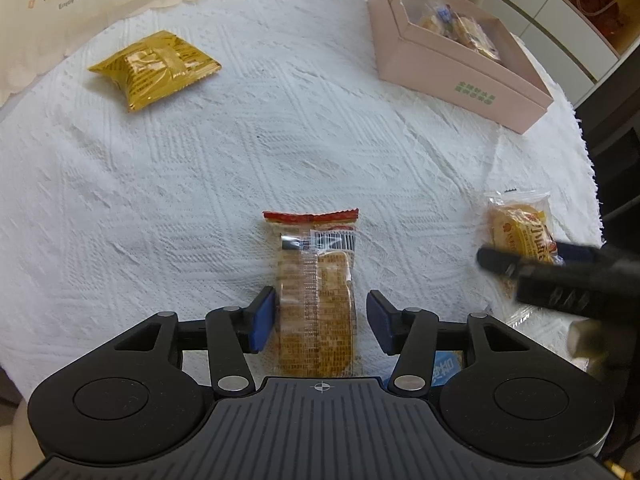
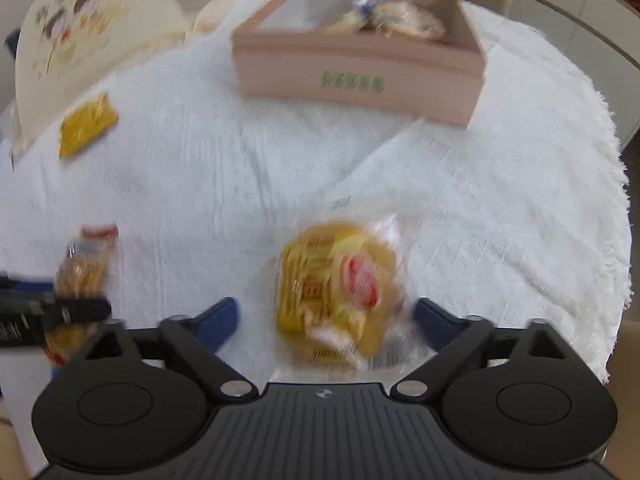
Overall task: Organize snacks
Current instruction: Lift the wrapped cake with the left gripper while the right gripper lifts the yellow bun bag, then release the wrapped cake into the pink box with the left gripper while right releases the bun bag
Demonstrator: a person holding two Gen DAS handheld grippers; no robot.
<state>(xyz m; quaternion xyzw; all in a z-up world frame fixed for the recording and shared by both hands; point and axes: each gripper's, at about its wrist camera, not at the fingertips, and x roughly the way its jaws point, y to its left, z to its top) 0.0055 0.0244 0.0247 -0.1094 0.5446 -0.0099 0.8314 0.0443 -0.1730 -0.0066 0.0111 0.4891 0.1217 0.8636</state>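
**Both grippers straddling snack packets**

The left gripper point(image 1: 320, 322) is sitting spread around the long biscuit packet point(image 1: 316, 292), pads not touching. The right gripper point(image 2: 326, 320), also spread, is bracketing the round cake packet point(image 2: 340, 284). The pink box point(image 1: 460, 60) is waiting far right, the yellow pouch point(image 1: 154, 68) far left. Slippery film risks sliding out when pinched.

L wrist cam low, close over white tablecloth point(image 1: 200, 184), R wrist cam alongside, blurred, both facing pink box point(image 1: 460, 76).
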